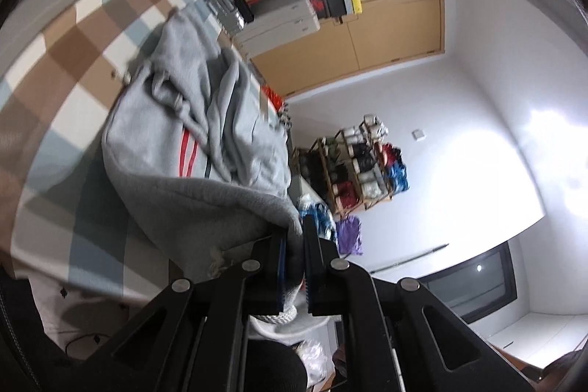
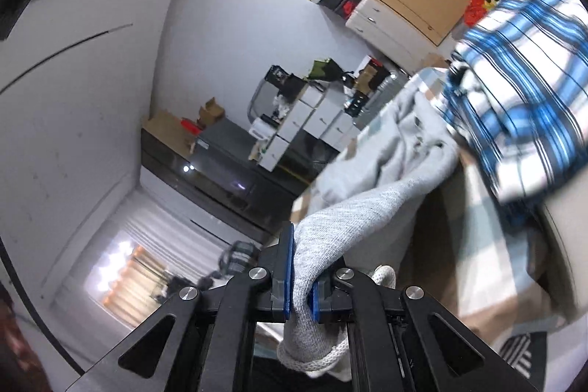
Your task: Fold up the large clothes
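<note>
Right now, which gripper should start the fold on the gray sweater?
Probably either: both work together. The left gripper and right gripper are each shut on the gray sweater. The left looks slightly better placed, seeing its bulk spread over the checkered surface.

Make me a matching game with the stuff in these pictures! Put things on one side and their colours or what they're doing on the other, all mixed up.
Things:
1. grey sweatshirt
2. checked shirt
3. left tongs
4. bedspread

Colours or states:
A. blue and white, lying beside the grey cloth
B. brown, white and pale blue squares
C. has red stripes on it
D. shut on grey cloth

Pairs: 1-C, 2-A, 3-D, 4-B

The right tongs are shut on the grey sweatshirt too.
</note>
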The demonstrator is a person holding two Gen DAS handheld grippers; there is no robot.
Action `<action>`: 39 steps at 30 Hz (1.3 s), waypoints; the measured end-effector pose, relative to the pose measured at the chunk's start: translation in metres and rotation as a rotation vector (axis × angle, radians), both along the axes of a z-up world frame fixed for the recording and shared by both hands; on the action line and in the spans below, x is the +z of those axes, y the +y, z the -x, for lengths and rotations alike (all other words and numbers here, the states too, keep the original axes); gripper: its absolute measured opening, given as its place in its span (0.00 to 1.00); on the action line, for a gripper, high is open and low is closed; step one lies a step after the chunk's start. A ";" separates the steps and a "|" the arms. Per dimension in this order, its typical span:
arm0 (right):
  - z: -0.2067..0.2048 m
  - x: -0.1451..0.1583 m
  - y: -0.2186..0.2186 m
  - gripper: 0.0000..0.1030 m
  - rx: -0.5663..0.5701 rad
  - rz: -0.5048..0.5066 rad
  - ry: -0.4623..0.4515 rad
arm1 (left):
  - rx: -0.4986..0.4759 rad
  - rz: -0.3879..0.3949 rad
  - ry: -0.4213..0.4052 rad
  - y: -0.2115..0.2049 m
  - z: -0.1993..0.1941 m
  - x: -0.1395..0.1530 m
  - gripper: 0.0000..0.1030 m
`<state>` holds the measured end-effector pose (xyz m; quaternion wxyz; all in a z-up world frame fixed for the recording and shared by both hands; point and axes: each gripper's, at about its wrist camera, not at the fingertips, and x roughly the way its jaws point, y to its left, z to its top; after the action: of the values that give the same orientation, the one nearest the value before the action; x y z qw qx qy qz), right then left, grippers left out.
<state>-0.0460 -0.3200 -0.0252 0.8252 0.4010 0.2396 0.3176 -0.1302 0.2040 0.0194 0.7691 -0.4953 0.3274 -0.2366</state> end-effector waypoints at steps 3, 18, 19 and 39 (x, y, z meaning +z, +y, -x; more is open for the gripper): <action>-0.013 0.013 -0.004 0.07 -0.005 -0.010 0.001 | 0.025 0.009 -0.012 0.012 -0.009 0.006 0.03; -0.251 0.118 0.044 0.07 -0.001 0.201 0.114 | 0.150 0.005 -0.006 0.062 -0.155 0.042 0.03; -0.279 0.116 0.046 0.07 -0.019 0.225 0.149 | 0.157 0.003 -0.002 0.066 -0.167 0.043 0.03; -0.465 -0.051 -0.009 0.60 -0.275 0.079 0.569 | 0.281 -0.083 0.383 0.115 -0.284 -0.070 0.59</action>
<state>0.4192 -0.3292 -0.0762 0.7750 0.4701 0.4167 0.0686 0.1540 0.3186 -0.0510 0.7382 -0.5397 0.4045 -0.0153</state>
